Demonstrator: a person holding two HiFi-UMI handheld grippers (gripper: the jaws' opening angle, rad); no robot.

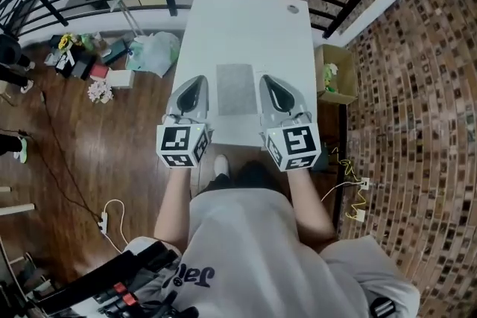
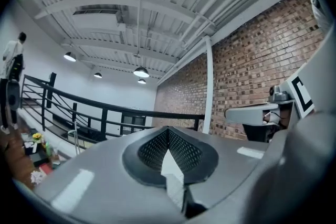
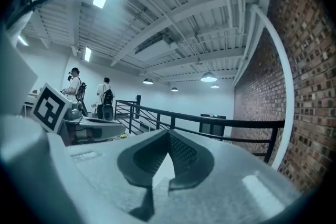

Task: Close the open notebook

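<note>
Since the one notebook (image 1: 236, 89) lies flat near the front of the counter (image 1: 246, 26), it looks light and thin with bendy leaves, and is probably best caught by a cover's free edge. It sits between two tools: the left tool (image 1: 197, 84) and the right tool (image 1: 271, 84), each with jaws pressed together on nothing.

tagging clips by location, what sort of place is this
Probably a mezzanine or landing in a loft-style industrial building: a black metal railing edges the wooden floor, a brick wall runs alongside, and the ceiling shows bare beams.
</note>
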